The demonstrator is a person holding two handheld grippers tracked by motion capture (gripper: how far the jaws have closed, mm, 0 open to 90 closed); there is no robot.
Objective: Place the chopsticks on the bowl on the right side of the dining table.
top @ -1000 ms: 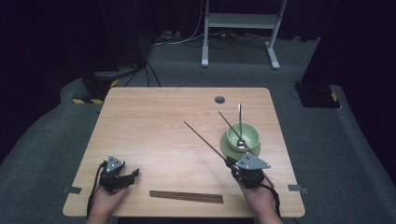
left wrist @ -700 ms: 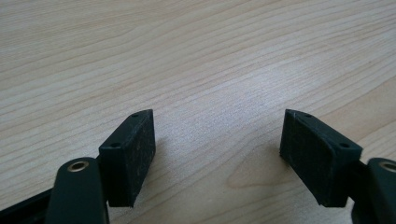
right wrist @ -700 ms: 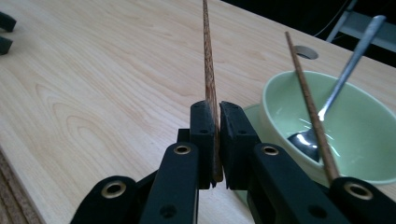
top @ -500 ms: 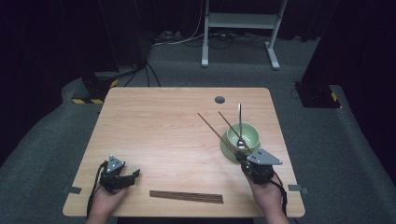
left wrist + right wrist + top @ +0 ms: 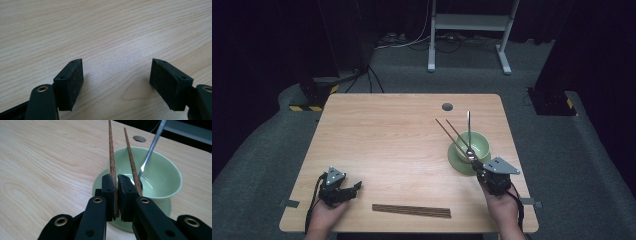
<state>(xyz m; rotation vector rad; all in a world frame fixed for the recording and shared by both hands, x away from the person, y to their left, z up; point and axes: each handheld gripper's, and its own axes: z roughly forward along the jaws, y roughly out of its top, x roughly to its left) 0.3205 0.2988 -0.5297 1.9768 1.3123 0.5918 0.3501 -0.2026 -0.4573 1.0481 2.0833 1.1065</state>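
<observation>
A dark room surrounds my wooden table (image 5: pixel 402 150). At its near left corner my left gripper (image 5: pixel 339 186) rests low over bare wood, jaws spread wide with nothing between them. Just right of it, a bundle of chopsticks (image 5: pixel 411 211) lies along the near edge. Farther right, my right gripper (image 5: pixel 115 192) is clamped on one chopstick (image 5: pixel 111 157), slanting up beside the green bowl (image 5: pixel 472 146) on its saucer (image 5: pixel 457 162). A second chopstick (image 5: pixel 131 162) and a spoon (image 5: pixel 152 147) lean in that bowl, crowding my tips.
</observation>
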